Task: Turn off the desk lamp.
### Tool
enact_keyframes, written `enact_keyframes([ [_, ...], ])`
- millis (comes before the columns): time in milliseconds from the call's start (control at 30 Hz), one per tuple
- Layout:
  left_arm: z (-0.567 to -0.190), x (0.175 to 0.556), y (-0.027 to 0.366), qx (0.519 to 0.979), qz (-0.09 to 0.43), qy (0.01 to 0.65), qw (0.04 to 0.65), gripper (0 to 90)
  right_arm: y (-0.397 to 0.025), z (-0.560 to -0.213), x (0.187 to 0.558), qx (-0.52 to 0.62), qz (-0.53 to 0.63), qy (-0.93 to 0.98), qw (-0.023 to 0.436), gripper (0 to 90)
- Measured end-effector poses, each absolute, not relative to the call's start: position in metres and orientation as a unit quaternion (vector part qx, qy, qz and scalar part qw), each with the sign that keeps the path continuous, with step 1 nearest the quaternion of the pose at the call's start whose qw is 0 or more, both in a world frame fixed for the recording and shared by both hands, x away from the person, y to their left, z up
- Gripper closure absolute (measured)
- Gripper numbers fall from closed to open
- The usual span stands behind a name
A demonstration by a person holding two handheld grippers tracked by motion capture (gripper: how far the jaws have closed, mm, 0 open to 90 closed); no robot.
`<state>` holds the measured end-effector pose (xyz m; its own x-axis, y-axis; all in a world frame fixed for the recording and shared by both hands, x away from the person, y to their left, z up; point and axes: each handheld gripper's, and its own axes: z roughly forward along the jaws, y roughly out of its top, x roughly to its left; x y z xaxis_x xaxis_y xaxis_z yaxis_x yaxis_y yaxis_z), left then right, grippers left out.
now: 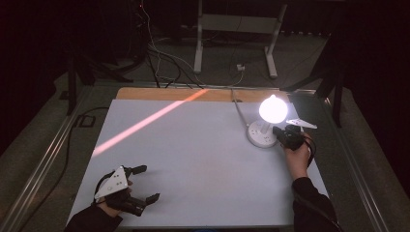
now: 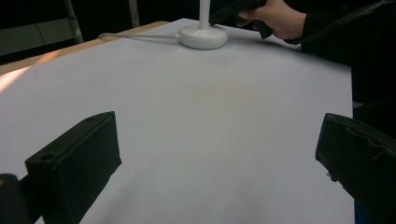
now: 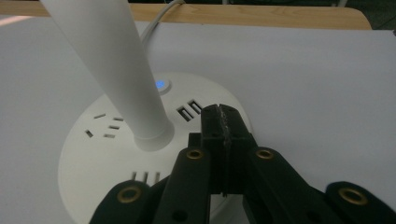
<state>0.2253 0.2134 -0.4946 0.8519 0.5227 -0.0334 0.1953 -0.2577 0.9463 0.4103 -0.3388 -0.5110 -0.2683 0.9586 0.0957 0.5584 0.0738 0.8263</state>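
A white desk lamp stands at the table's far right, its round head (image 1: 273,108) lit brightly. Its round base (image 1: 261,135) (image 2: 203,36) (image 3: 98,154) carries power sockets, USB slots and a glowing blue button (image 3: 160,84). The white stem (image 3: 112,70) rises from the base's middle. My right gripper (image 1: 280,133) (image 3: 222,114) is shut with nothing between its jaws, its tip over the base's near edge, close to the USB slots. My left gripper (image 1: 145,183) (image 2: 217,154) rests at the table's near left, jaws wide open and nothing between them.
The table (image 1: 193,154) is covered by a white sheet, with a bare wooden strip (image 1: 159,94) at the far edge. The lamp's white cord (image 1: 238,108) runs off the back. An orange streak of light (image 1: 145,123) crosses the sheet. Cables and a table frame lie on the floor behind.
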Motion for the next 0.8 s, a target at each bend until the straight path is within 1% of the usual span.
enact_keyframes([
  [200, -0.495, 0.226, 0.214, 0.780, 0.144, 0.230, 0.564, 0.6, -0.339, -0.502, 0.407, 0.542, 0.409, 0.686, 0.263, 88.7],
  [367, -0.494, 0.225, 0.214, 0.779, 0.145, 0.230, 0.565, 0.6, -0.343, -0.497, 0.403, 0.539, 0.411, 0.681, 0.275, 86.1],
  [467, -0.495, 0.226, 0.214, 0.779, 0.145, 0.231, 0.564, 0.6, -0.344, -0.494, 0.400, 0.536, 0.414, 0.681, 0.278, 79.2],
  [567, -0.494, 0.226, 0.214, 0.779, 0.145, 0.231, 0.565, 0.6, -0.344, -0.492, 0.399, 0.534, 0.423, 0.677, 0.280, 64.0],
  [667, -0.494, 0.226, 0.214, 0.778, 0.145, 0.232, 0.565, 0.6, -0.345, -0.492, 0.397, 0.532, 0.425, 0.676, 0.281, 51.7],
  [733, -0.494, 0.226, 0.214, 0.778, 0.145, 0.232, 0.566, 0.6, -0.345, -0.493, 0.396, 0.529, 0.428, 0.675, 0.285, 47.5],
  [800, -0.494, 0.226, 0.214, 0.778, 0.145, 0.231, 0.566, 0.6, -0.347, -0.493, 0.395, 0.527, 0.427, 0.677, 0.286, 40.9],
])
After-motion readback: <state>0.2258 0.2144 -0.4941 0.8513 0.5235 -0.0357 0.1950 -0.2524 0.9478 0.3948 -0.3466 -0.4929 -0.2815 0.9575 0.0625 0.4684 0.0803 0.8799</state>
